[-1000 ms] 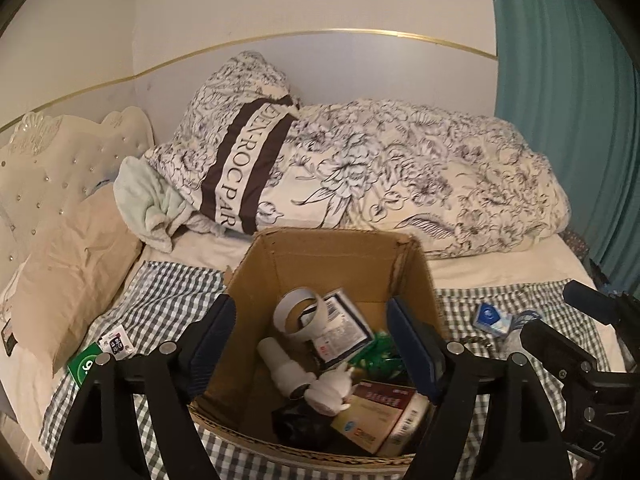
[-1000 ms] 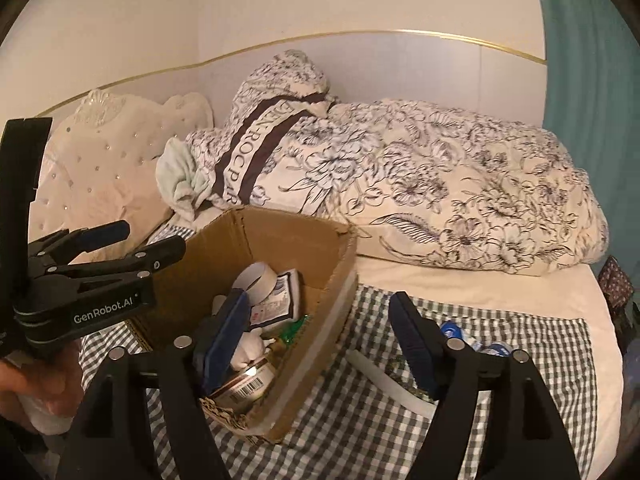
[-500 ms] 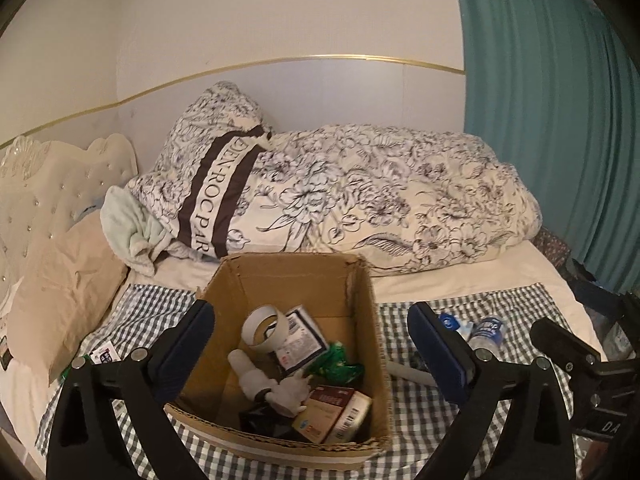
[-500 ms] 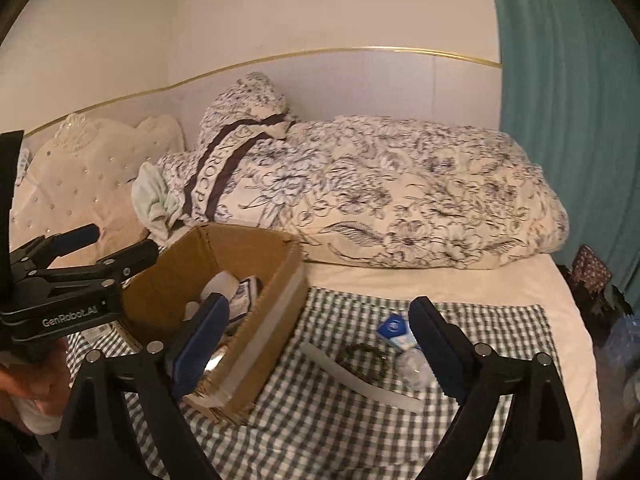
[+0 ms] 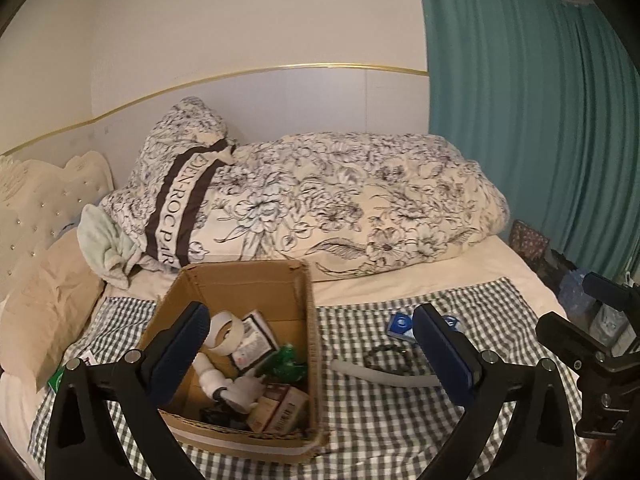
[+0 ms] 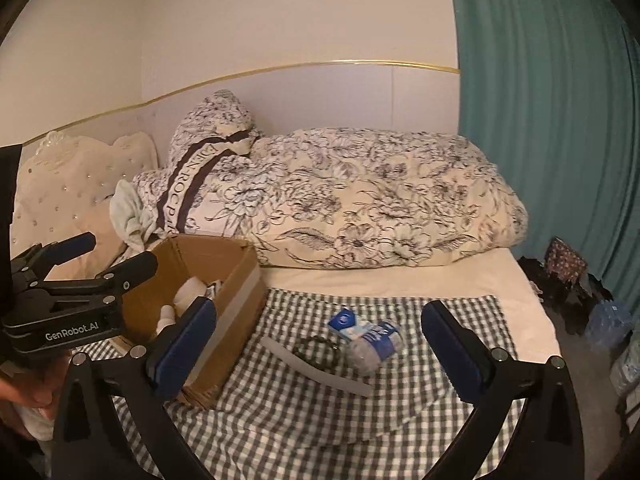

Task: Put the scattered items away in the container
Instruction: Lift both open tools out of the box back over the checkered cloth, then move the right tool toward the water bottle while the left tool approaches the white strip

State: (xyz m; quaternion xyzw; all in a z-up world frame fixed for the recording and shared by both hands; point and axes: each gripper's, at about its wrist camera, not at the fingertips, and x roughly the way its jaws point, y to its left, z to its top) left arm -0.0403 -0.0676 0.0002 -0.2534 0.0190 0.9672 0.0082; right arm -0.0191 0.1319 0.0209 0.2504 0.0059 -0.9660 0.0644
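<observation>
Left view: the left gripper (image 5: 312,344) is spread wide and empty, the box (image 5: 310,312) between its fingers (already well filled).

Right view: the right gripper (image 6: 320,338) gapes empty too; just ahead between its fingers lie a bottle (image 6: 370,346), a strip (image 6: 316,368) and a cord (image 6: 316,350). The bottle looks light, slick and crushable, so I would grip mid-body.

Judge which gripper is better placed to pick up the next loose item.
Right, probably. The right gripper is open and frames the plastic bottle on the checked cloth; the left gripper, also open, faces the cardboard box.
</observation>
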